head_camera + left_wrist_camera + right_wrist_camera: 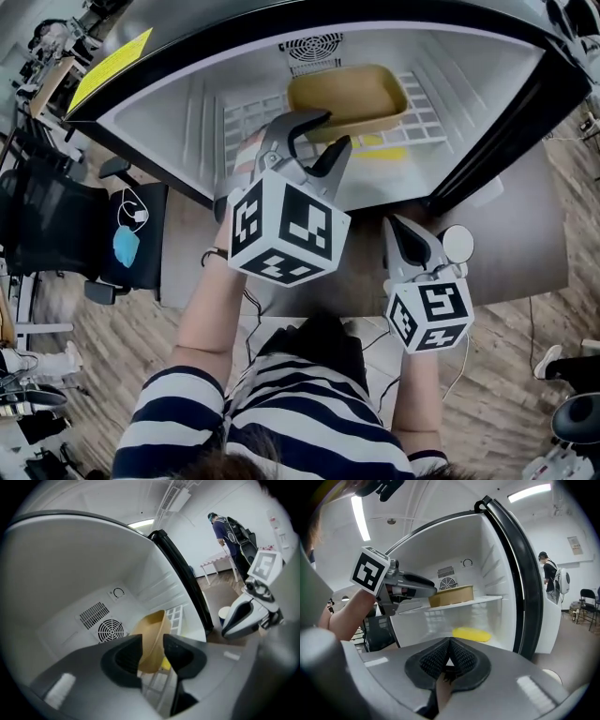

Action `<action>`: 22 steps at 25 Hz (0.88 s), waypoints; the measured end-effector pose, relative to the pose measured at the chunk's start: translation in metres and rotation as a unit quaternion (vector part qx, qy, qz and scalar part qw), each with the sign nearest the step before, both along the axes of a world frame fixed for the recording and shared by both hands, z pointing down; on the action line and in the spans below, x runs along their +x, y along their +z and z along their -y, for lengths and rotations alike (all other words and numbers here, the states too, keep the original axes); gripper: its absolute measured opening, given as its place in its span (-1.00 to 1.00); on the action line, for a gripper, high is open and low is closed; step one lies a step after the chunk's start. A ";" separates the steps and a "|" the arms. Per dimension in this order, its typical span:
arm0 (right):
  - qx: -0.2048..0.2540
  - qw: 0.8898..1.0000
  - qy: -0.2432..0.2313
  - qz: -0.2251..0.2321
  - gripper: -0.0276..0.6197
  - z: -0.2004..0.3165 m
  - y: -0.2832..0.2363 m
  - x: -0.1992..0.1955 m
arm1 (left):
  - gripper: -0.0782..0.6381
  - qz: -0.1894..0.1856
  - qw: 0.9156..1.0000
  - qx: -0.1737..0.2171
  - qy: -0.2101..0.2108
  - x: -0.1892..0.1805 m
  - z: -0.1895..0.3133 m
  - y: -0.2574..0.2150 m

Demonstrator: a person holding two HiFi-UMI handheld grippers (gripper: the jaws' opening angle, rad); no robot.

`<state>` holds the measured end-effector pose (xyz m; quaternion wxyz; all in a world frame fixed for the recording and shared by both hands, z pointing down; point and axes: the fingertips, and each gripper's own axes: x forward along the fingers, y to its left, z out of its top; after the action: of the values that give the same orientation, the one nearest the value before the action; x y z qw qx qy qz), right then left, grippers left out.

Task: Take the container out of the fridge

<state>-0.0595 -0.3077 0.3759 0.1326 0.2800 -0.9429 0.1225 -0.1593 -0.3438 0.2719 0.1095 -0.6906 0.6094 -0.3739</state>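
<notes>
A tan rectangular container point(347, 98) sits on the white wire shelf point(246, 120) inside the open fridge. My left gripper point(315, 131) is open and reaches into the fridge at the container's front left corner. In the left gripper view the container point(153, 632) shows edge-on in the gap of the left gripper point(152, 649); I cannot tell if the pads touch it. From the right gripper view the left gripper point(427, 591) has its tips at the container's point(452, 595) left end. My right gripper point(405, 231) hangs shut outside the fridge, holding nothing.
A flat yellow object point(472, 633) lies on the fridge floor below the shelf. The black door seal point(502, 136) frames the opening on the right. A white round object point(457, 244) sits by the right gripper. A black chair point(47, 225) stands left. A person point(548, 576) stands far back.
</notes>
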 end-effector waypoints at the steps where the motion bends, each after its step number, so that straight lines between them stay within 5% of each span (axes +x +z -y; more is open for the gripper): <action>1: 0.003 1.000 -0.001 -0.003 -0.94 0.004 0.000 -0.002 | -0.78 0.002 1.000 -0.006 0.000 -0.001 0.002 0.001; 22: -0.009 1.000 -0.023 0.014 -0.94 0.039 0.014 -0.015 | -0.78 0.063 0.992 -0.100 0.033 -0.011 0.024 0.032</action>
<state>-0.0750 -0.3468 0.3903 0.1246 0.2557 -0.9496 0.1317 -0.1699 -0.3673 0.3040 0.0899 -0.6929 0.5377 -0.4718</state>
